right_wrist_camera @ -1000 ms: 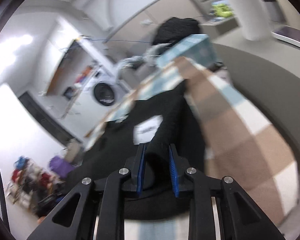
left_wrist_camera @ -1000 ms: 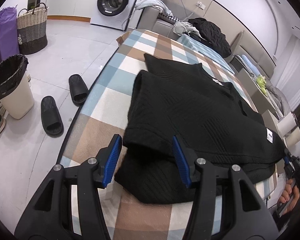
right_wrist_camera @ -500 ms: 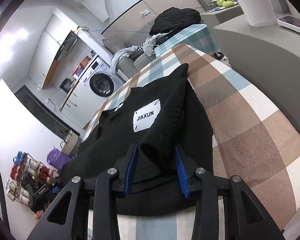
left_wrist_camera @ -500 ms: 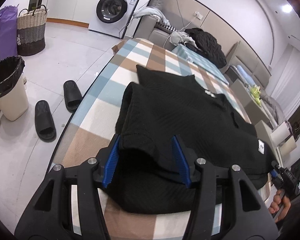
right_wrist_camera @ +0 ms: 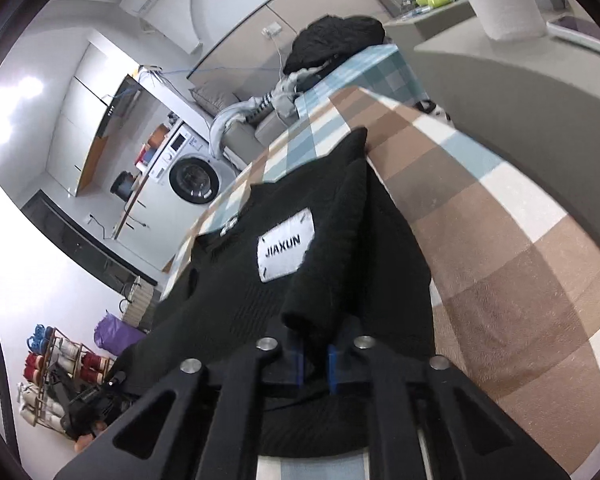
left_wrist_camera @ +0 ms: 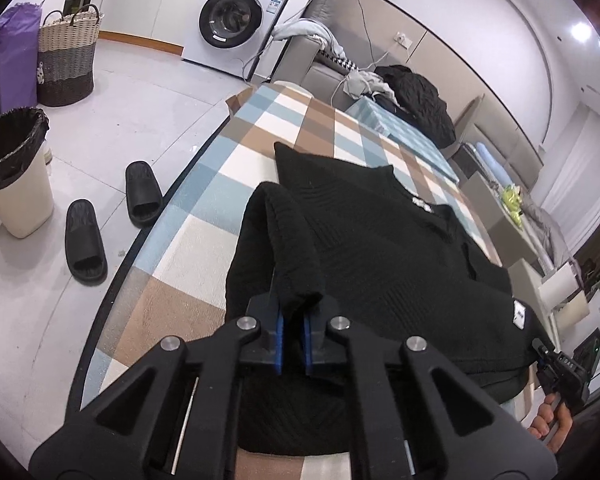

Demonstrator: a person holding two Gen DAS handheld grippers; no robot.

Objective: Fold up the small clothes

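Observation:
A black knitted top point(left_wrist_camera: 384, 256) lies on the checked table point(left_wrist_camera: 204, 240), its sleeves folded inward. My left gripper point(left_wrist_camera: 292, 320) is shut on the folded sleeve edge at the garment's near left corner, the blue pads point(left_wrist_camera: 278, 340) pinching a bunched ridge of cloth. In the right wrist view the same black top point(right_wrist_camera: 236, 292) shows a white JIAXUN patch point(right_wrist_camera: 286, 244). My right gripper point(right_wrist_camera: 314, 356) is shut on the folded cloth at the near right corner. The right gripper point(left_wrist_camera: 560, 368) and the hand holding it also show at the left wrist view's lower right.
Two black slippers point(left_wrist_camera: 112, 224), a lined bin point(left_wrist_camera: 12, 172) and a woven basket point(left_wrist_camera: 66, 56) stand on the floor left of the table. A washing machine point(left_wrist_camera: 236, 20) is behind. A pile of clothes point(left_wrist_camera: 416, 100) lies past the table's far end. A grey counter point(right_wrist_camera: 520, 92) runs along the right.
Both grippers have closed from open onto the garment's folded edges. The left one also edged forward over the sleeve; the cloth now bunches up between each pair of pads.

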